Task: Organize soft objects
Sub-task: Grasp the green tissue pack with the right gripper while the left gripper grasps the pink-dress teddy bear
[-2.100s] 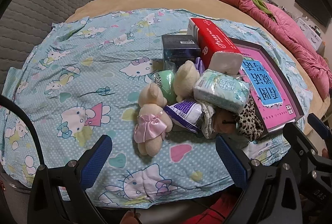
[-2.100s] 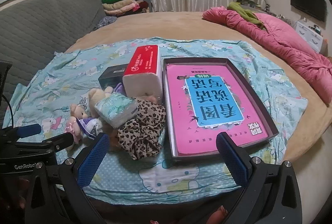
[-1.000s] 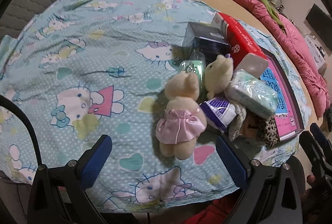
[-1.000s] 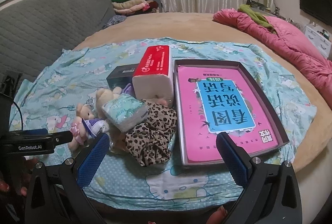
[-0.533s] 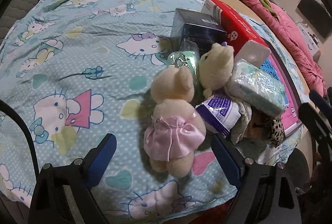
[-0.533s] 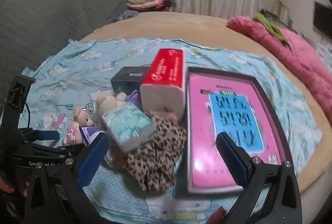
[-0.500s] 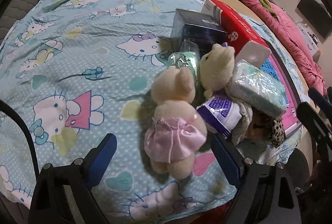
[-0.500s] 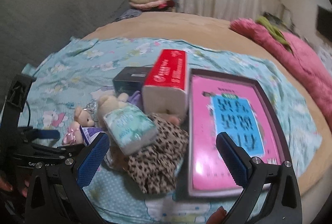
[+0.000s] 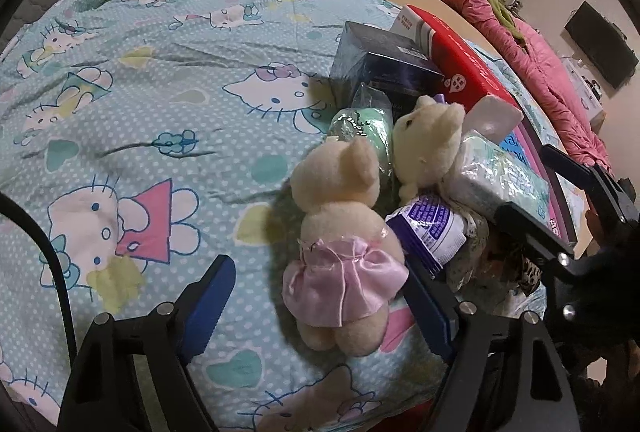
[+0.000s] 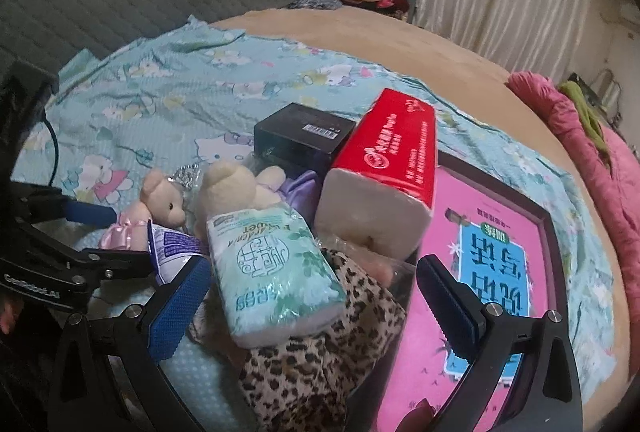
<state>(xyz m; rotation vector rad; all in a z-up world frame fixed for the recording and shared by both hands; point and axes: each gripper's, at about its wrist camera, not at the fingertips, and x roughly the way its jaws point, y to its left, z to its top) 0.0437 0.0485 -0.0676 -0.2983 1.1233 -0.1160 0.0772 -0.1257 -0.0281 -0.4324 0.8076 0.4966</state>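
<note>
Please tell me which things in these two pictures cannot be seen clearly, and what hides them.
- Second plush bear, right wrist view: body behind the green tissue pack.
- Black box, left wrist view: label too small.
- Leopard-print fabric, left wrist view: mostly behind the right gripper.

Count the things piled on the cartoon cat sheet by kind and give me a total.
Cream plush teddy bears: 2
Tissue packs: 3, red, mint-green, purple-printed
Boxes: 2, black, flat pink-lidded
Leopard-print cloth: 1
Green wrapped bundle: 1
Total: 9
</note>
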